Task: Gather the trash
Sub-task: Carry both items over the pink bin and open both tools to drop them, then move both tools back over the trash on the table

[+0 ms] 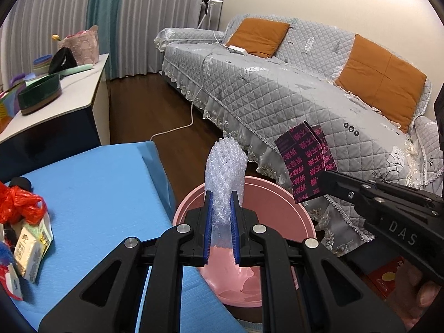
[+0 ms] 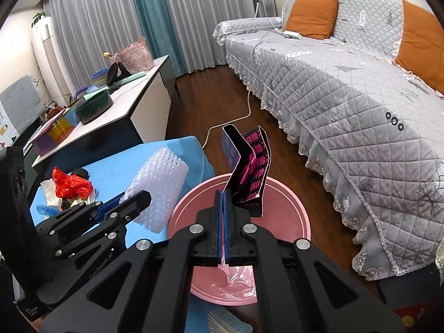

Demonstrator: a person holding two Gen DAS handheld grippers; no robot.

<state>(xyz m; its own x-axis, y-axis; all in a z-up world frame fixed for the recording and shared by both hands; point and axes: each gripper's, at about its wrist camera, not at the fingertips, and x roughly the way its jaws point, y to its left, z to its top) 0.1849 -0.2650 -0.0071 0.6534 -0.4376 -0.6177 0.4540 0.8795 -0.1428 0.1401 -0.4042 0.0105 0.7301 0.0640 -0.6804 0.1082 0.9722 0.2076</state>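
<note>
jaws hide bubble wrap [image 1: 226,166] base, carton [image 2: 249,169] edge

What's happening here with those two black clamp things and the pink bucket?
A person is tidying up trash with a handheld gripper in each hand. The left gripper pinches a piece of bubble wrap and the right gripper pinches a black-and-pink carton, both above the pink bucket. Nothing is dropped yet.

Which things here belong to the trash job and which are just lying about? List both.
Part of the job:
- bubble wrap in the left gripper
- black-and-pink carton in the right gripper
- pink bin
- red bag on the blue table

Lying about:
- sofa
- orange cushions
- white cable
</note>
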